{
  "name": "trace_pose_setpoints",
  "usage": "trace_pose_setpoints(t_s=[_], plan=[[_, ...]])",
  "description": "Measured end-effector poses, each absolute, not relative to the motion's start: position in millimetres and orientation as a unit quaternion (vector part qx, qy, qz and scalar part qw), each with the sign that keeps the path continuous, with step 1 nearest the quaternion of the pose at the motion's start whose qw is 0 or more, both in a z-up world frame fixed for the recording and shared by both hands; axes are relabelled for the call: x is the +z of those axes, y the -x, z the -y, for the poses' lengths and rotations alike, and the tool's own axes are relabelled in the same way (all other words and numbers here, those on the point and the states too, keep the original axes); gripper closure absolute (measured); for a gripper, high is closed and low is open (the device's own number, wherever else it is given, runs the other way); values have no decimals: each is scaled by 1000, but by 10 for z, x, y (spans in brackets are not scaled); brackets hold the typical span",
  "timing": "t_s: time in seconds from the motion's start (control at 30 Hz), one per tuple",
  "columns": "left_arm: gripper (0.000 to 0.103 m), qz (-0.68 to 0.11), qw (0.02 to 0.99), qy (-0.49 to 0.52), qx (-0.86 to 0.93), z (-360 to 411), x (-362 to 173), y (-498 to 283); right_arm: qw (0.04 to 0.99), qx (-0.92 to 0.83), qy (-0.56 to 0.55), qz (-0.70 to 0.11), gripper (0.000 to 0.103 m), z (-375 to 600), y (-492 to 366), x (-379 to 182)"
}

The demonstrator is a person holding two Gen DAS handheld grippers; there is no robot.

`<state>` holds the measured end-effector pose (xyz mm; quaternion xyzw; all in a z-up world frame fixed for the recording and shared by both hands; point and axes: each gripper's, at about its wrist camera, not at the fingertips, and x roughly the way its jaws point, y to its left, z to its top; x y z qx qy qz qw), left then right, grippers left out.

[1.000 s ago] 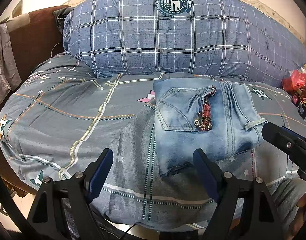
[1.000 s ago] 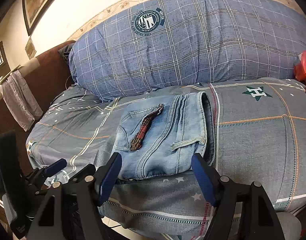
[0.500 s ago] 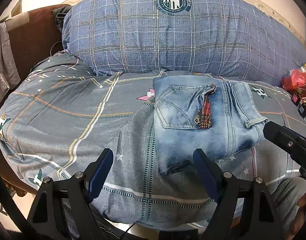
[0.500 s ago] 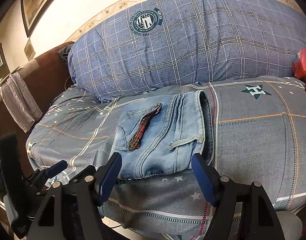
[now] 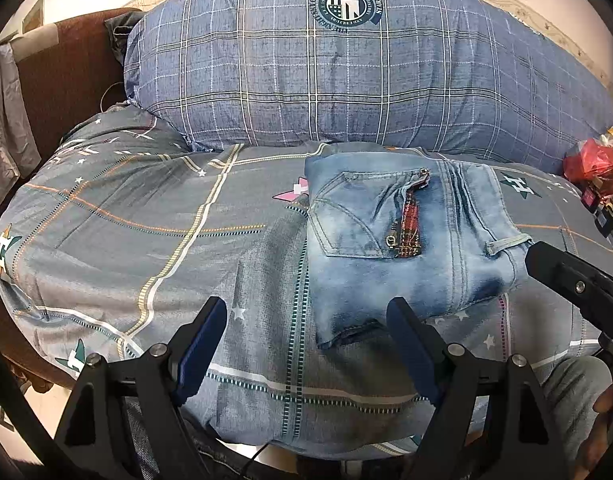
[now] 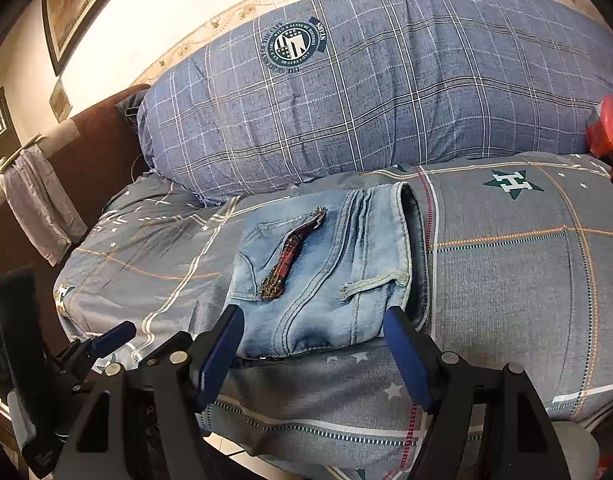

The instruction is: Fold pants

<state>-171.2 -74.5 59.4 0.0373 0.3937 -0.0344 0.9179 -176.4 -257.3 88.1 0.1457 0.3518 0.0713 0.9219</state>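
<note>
Light blue jeans [image 5: 410, 240] lie folded into a compact rectangle on the bed, back pocket and a red plaid zip trim facing up. In the right wrist view the same jeans [image 6: 330, 276] sit just beyond the fingers. My left gripper [image 5: 306, 344] hangs open over the bed's front edge, to the left of and nearer than the jeans, holding nothing. My right gripper [image 6: 312, 354] is open too, its blue fingers on either side of the jeans' near edge without touching. The right gripper [image 5: 574, 284] also shows at the right of the left wrist view.
A grey patterned quilt [image 5: 154, 232] covers the bed. A big blue plaid pillow [image 5: 346, 80] lies along the back. Red packaged items [image 5: 594, 172] sit at the far right. A brown headboard [image 6: 94, 156] with a grey cloth [image 6: 38, 208] stands on the left.
</note>
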Motion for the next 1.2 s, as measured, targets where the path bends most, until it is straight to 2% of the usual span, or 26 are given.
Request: trace_pose_setpoints(t_s=[1.2], plan=[[20,-394,917,-48,-52,821,506,1723,919,65,-155,-356,27,2621,1741,824]])
